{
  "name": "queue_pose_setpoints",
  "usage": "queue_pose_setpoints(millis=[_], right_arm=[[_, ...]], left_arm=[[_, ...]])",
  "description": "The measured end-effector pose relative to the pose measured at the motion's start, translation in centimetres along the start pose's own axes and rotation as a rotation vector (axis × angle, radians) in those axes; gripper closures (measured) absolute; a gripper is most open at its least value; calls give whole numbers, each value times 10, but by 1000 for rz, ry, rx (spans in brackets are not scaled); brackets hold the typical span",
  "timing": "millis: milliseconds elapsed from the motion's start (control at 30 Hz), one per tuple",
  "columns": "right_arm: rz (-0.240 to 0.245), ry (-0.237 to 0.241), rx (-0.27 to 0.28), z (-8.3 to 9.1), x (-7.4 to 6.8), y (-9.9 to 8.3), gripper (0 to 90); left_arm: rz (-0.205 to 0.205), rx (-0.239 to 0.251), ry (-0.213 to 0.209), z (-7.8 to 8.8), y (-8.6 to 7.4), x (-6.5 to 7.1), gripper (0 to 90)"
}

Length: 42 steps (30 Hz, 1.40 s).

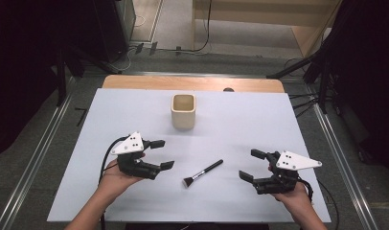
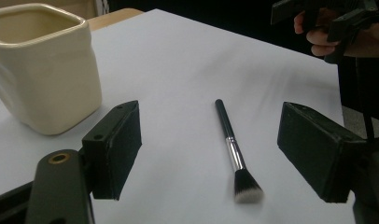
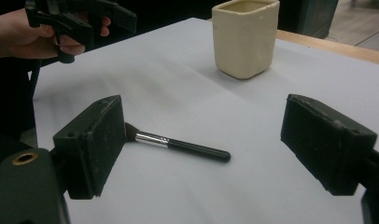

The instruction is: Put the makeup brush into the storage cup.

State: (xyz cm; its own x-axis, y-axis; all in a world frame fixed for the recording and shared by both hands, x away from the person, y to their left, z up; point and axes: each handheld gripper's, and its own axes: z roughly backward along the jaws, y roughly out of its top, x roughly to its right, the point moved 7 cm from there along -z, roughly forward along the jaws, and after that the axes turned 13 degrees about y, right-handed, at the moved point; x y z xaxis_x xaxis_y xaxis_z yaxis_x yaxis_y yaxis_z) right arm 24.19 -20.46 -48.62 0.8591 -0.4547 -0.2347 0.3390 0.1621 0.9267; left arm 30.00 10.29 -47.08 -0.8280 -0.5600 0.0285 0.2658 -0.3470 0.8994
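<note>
I see the brush [image 1: 202,173] lying at lower centre, between my left gripper [image 1: 162,154] and right gripper [image 1: 252,165] — both released, grasping nothing. The cup [image 1: 183,111] (cream, upright) stands at upper centre, well apart.

Brush [image 2: 228,140]: glossy black handle, shiny metal ferrule, soft bristles, dark with pale tips. Cup [image 3: 245,36]: cream glazed ceramic, smooth, slight sheen, a bit uneven. Table [image 1: 135,86]: bare wood edge at the back, covered by a matt white sheet [image 1: 259,124], smooth. Gripper jaws: matt black, pads look rubbery, slightly rough.
</note>
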Motion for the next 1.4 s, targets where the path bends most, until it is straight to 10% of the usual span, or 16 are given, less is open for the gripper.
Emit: queue_pose_setpoints(millis=[1400], right_arm=[[2, 4, 4, -1, -1, 1, 147]], left_arm=[[-32, 10, -60, -60, 23, 38, 232]])
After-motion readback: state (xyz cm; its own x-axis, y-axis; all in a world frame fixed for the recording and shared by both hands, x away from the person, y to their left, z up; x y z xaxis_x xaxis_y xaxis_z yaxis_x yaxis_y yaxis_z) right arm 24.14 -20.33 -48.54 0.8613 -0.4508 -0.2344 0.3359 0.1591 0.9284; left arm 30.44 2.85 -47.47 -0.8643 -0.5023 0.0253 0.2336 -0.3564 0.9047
